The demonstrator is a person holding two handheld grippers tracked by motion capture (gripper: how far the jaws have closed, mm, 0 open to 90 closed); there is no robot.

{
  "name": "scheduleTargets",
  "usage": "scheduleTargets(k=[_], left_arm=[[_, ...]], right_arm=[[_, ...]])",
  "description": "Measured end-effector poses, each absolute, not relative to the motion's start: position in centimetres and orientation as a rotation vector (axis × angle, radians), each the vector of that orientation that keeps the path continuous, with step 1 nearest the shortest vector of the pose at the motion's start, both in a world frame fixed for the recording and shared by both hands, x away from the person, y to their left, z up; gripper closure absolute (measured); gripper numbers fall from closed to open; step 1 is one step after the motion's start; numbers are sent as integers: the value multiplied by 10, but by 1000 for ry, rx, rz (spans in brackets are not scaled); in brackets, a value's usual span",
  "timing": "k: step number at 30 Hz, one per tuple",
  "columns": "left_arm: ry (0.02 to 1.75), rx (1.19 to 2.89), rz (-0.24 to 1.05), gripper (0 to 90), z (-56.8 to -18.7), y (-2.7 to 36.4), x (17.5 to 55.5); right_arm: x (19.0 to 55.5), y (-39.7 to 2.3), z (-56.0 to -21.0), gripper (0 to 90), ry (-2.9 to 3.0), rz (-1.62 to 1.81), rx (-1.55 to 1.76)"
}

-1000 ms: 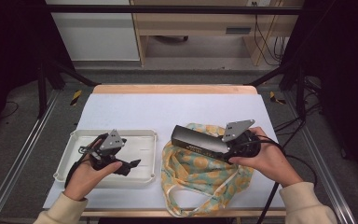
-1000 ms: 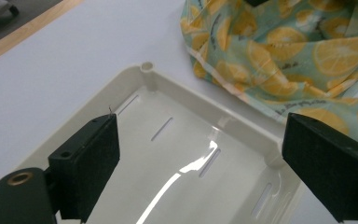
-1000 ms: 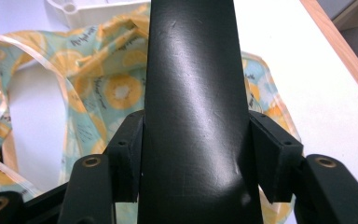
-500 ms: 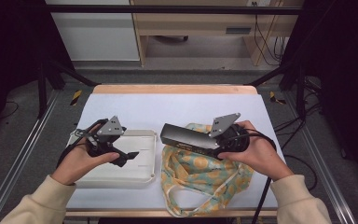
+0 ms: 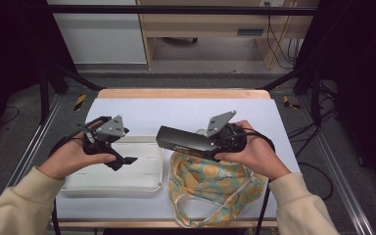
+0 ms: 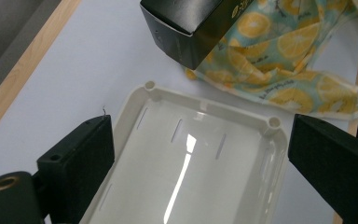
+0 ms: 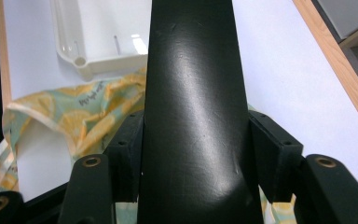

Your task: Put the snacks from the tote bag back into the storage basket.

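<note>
A long black box [image 5: 183, 139] is held level above the table, with my right gripper [image 5: 210, 144] shut on it from the right. In the right gripper view the box [image 7: 191, 93] runs up between the two pads [image 7: 130, 154], which press on its sides. Its free end [image 6: 191, 28] reaches past the near corner of the white tray [image 5: 149, 183]. My left gripper [image 5: 120, 159] hovers over the tray [image 6: 209, 105], jaws wide open with nothing between them. A lemon-print cloth bag [image 5: 215, 181] lies crumpled under the box.
The tray and the bag [image 7: 88, 112] sit side by side on the white tabletop [image 5: 176, 110], whose far edge is a wooden strip. Metal frame rails run along both sides of the table. Cables trail from both grippers.
My left gripper has lifted up off the tray. My right gripper has carried the black box leftward, so its free end now reaches over the tray's edge.
</note>
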State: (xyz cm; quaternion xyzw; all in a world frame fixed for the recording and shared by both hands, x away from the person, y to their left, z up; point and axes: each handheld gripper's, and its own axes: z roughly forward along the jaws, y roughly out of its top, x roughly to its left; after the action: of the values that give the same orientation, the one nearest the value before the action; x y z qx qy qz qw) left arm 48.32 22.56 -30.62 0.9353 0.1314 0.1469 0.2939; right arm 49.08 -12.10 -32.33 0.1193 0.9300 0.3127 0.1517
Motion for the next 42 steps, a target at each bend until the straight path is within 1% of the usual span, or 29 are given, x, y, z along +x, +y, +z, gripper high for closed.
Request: scheduleTargets(k=[6,8,12,16,21,26,35,42], left_arm=[[320,2499,374,74,-302,233,489],[334,2493,373,74,-301,235,489],[321,2508,332,73,-300,235,485],[288,2552,353,73,-300,235,478],[253,2564,346,72,-293,239,468],[234,2580,337,72,-290,239,467],[193,2617,334,72,-294,231,468],[135,2648,305,72,-300,220,465]], right_arm=[[489,-98,-318,432,2695,865,292],[489,-91,-317,432,2706,864,268],[490,-78,-317,432,2727,836,223],[486,-68,-318,432,2733,823,197],[483,-62,-320,432,2737,814,199],[484,-55,-321,432,2752,815,187],[482,-43,-323,432,2779,812,151],[477,-35,-322,432,2785,837,114]])
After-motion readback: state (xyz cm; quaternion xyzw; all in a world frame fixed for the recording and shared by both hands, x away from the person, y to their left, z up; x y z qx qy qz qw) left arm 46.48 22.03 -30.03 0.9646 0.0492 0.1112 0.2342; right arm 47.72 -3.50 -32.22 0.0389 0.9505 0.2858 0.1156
